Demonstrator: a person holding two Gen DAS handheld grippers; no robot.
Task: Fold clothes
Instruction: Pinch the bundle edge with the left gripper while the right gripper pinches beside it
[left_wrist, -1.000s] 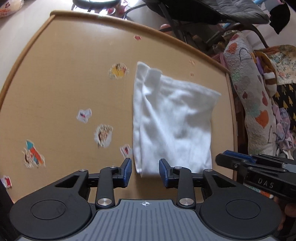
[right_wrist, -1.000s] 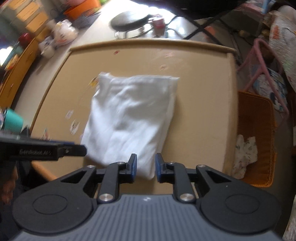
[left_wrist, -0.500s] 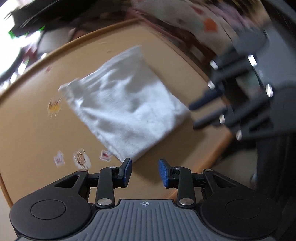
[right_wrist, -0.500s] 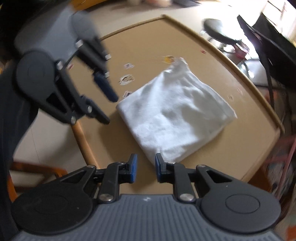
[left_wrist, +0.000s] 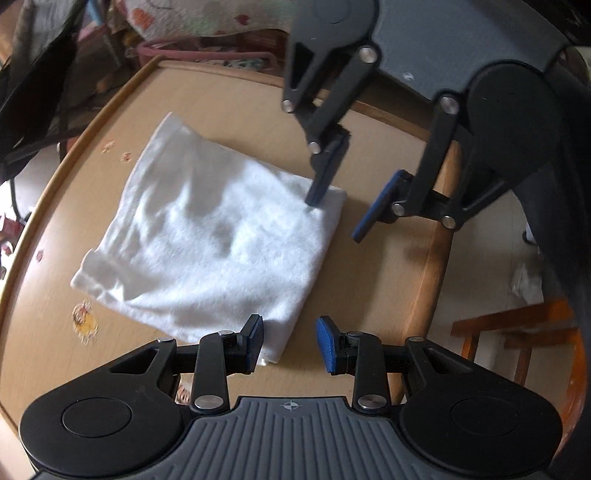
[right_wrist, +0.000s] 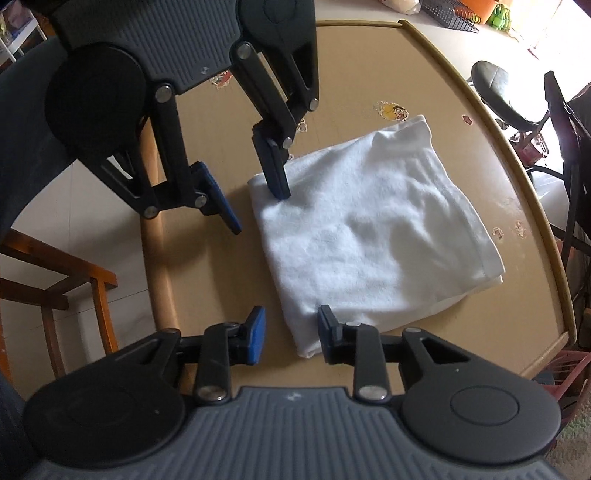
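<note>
Counter (left_wrist: 207, 92): wooden, carrying a folded white cloth (left_wrist: 221, 236).
Left gripper (left_wrist: 290, 341): fingers standing apart, corner lying at 11 o'clock.
Right gripper (right_wrist: 290, 334): fingers spread, straddling its near corner.

The folded cloth (right_wrist: 373, 236) is plain white on a tan table (right_wrist: 436, 92) dotted with small worn cartoon stickers (right_wrist: 392, 110). Both grippers are black with blue finger pads (left_wrist: 328, 345).

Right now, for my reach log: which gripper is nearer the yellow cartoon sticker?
Left. The left gripper is open over the white cloth corner on the yellow sticker side. The right gripper is open over the next corner, farther away.
</note>
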